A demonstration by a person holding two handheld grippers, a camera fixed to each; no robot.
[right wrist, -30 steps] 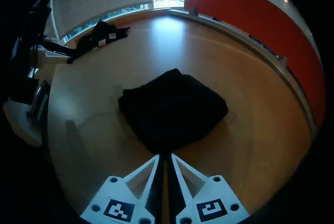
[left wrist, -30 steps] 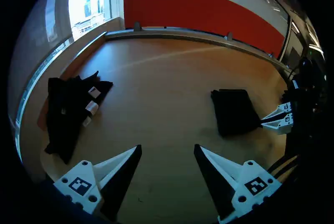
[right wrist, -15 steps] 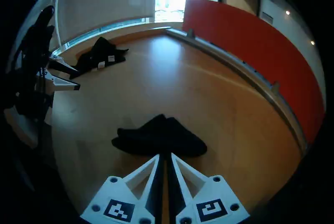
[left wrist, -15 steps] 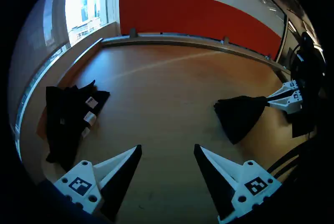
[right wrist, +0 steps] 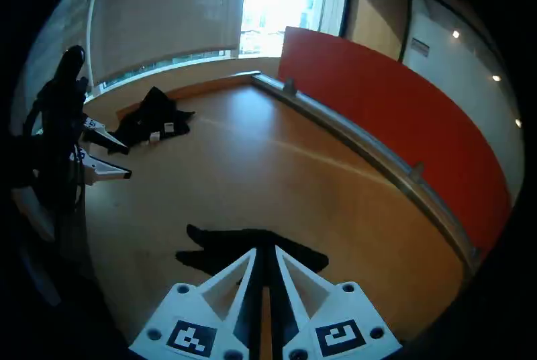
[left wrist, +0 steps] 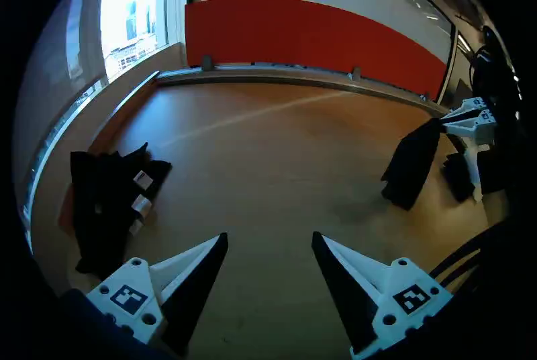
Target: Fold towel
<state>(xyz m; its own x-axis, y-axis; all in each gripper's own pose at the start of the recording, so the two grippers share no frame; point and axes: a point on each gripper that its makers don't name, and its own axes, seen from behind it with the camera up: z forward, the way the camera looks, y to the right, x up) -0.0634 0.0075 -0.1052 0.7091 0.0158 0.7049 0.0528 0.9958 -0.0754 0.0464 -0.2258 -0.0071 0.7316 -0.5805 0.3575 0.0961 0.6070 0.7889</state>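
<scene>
The towel (left wrist: 411, 162) is black, like the pile (left wrist: 101, 205) with white tags, on an orange-brown table (left wrist: 268, 145). The partition (left wrist: 309, 31) is red. The left gripper (left wrist: 268, 236) and right gripper (right wrist: 265, 250) are white with black-and-white square markers.

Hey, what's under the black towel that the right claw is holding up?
Below the towel hanging from the right claw lies the bare wooden table. Whether its lower end touches the wood cannot be told, and the patch right behind it is covered.
</scene>
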